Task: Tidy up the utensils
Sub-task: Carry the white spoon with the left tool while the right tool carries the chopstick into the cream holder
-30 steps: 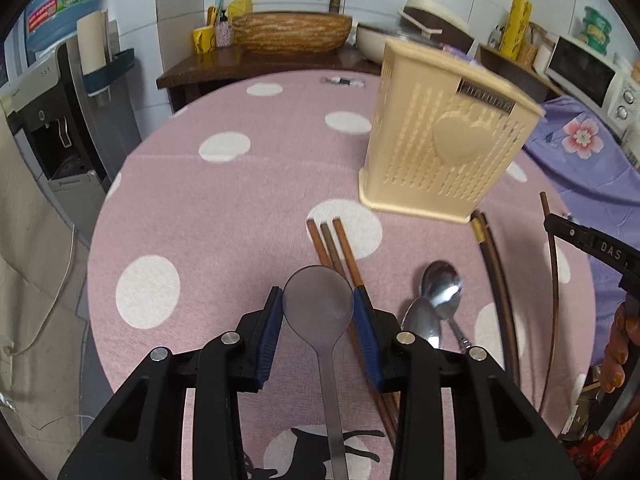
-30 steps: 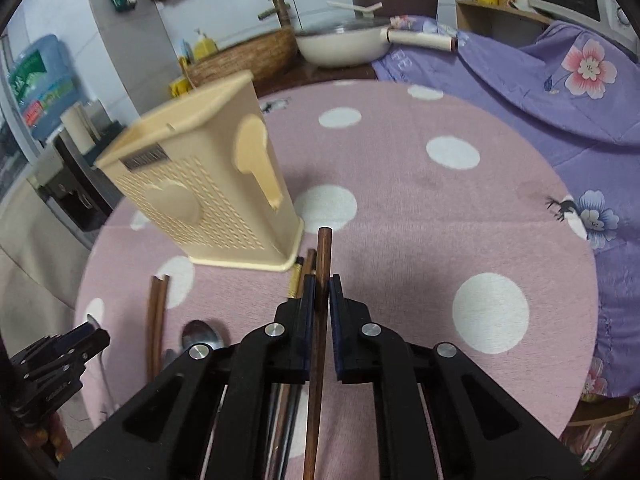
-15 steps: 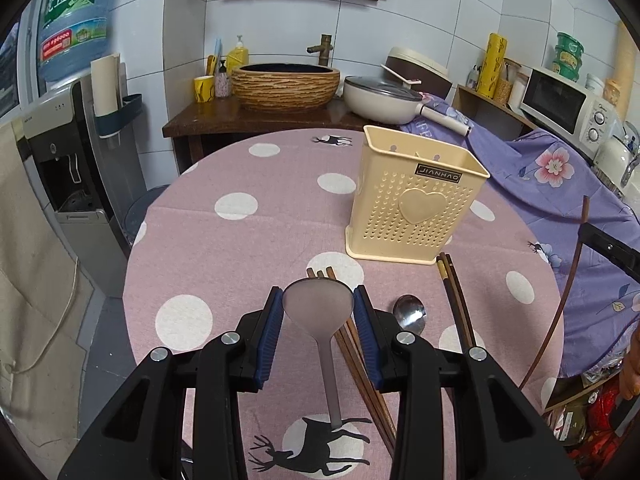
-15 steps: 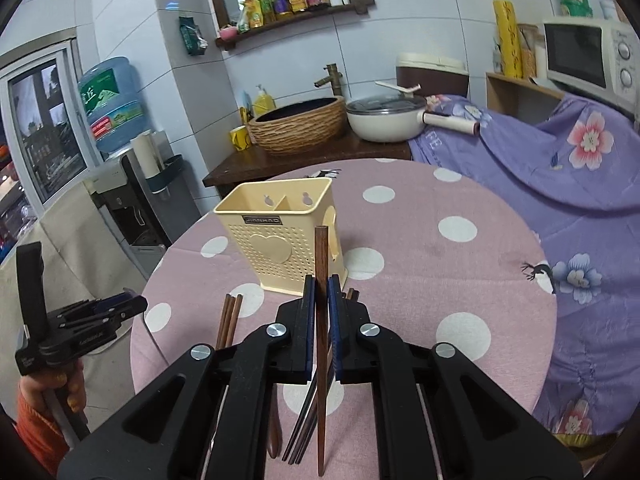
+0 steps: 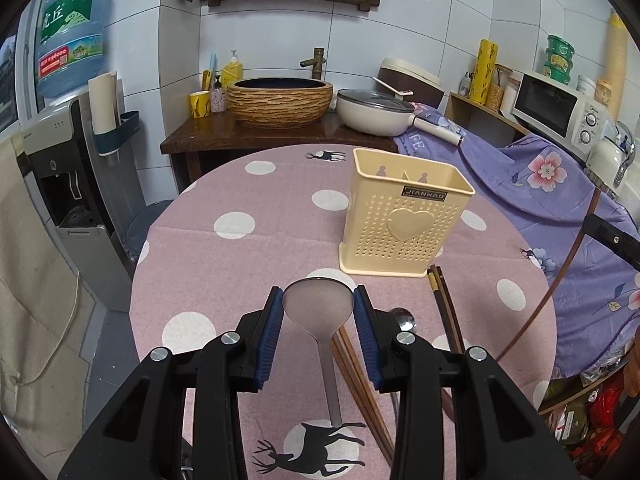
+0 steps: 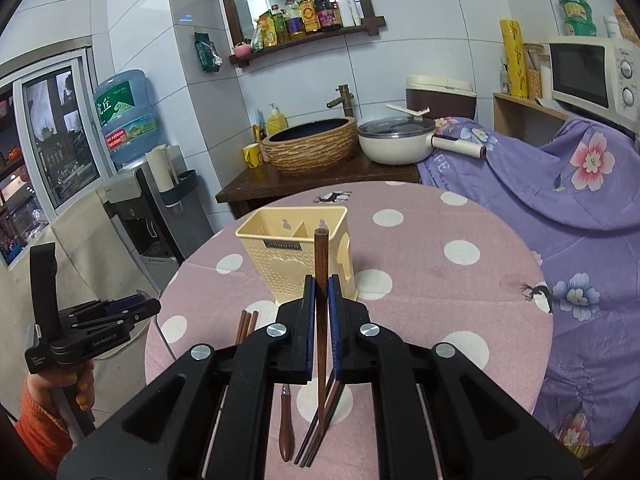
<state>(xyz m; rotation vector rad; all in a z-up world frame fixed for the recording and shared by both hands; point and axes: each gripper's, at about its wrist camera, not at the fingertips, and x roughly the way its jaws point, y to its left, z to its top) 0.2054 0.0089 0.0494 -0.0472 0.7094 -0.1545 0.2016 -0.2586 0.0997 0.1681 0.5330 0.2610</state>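
Note:
My left gripper (image 5: pixel 318 312) is shut on the bowl of a grey metal spoon (image 5: pixel 318 307), held up above the pink dotted table (image 5: pixel 248 248). My right gripper (image 6: pixel 320 292) is shut on a brown wooden chopstick (image 6: pixel 321 256) that stands upright between the pads. The cream perforated utensil holder (image 5: pixel 402 216) (image 6: pixel 298 256) stands upright on the table beyond both grippers. Loose brown chopsticks (image 5: pixel 446 312) and a second spoon (image 5: pixel 405 319) lie on the cloth in front of the holder. In the right wrist view, chopsticks (image 6: pixel 246 324) and a dark-handled utensil (image 6: pixel 286 432) lie below my gripper.
A purple flowered cloth (image 5: pixel 552 184) covers furniture right of the table. Behind the table are a woven basin (image 5: pixel 280 100), a white pan (image 5: pixel 376 110) and a microwave (image 5: pixel 560 108). A water dispenser (image 5: pixel 64 152) stands at the left. A person's hand (image 6: pixel 76 396) holds the left gripper.
Both grippers have risen away from the table, each keeping its utensil, so the holder now looks smaller and farther. The chopstick has swung upright in the right gripper.

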